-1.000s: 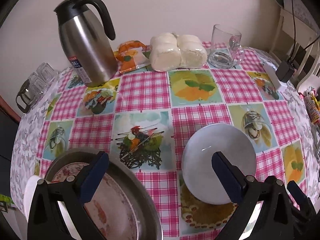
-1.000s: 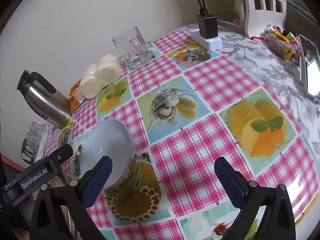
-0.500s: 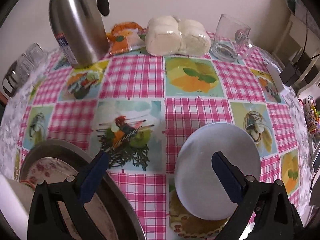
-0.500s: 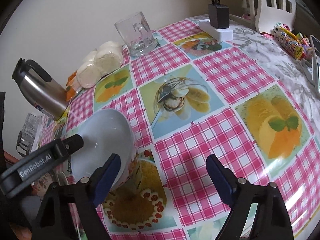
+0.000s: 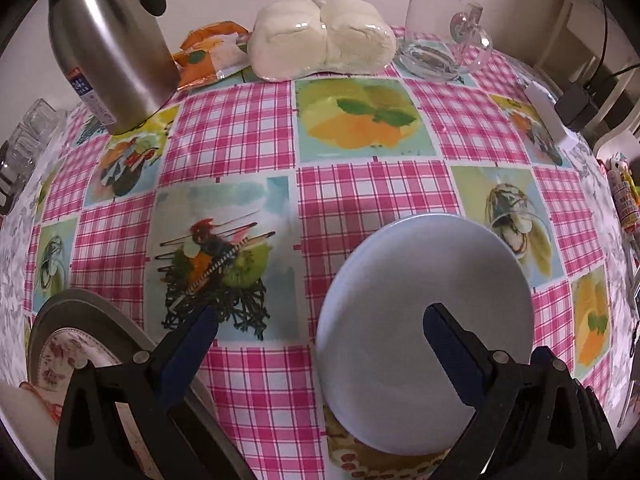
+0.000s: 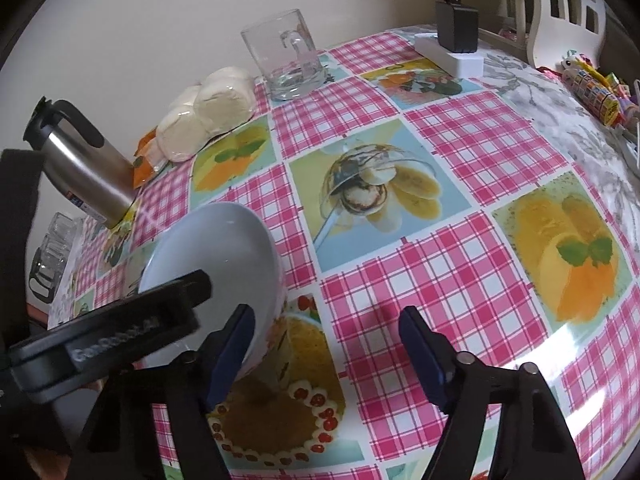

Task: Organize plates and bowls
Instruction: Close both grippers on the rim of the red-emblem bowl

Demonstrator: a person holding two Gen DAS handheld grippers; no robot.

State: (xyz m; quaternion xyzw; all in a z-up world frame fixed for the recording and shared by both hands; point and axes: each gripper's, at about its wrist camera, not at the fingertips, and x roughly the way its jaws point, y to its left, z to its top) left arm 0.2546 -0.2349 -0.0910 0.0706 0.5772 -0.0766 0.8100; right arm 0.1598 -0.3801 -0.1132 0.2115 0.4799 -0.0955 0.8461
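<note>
A white bowl [image 5: 424, 316] stands on the checked tablecloth, tilted toward the left. It also shows in the right wrist view [image 6: 216, 248]. My left gripper [image 5: 320, 338] is open, its right finger inside the bowl's mouth. My right gripper [image 6: 326, 344] is open, its left finger against the bowl's outer wall, its right finger over bare cloth. A grey metal pan [image 5: 100, 320] at the lower left holds a flowered plate [image 5: 64, 356].
A steel thermos jug [image 5: 108, 40], an orange packet [image 5: 208, 56], wrapped buns [image 5: 320, 40] and a glass mug [image 5: 444, 32] line the far wall. A charger and power strip [image 6: 452, 44] sit far right. Small glasses [image 5: 20, 148] stand at the left edge.
Both grippers have moved forward toward the bowl. The right gripper's fingers have narrowed and its left finger now meets the bowl. The bowl appears more tilted.
</note>
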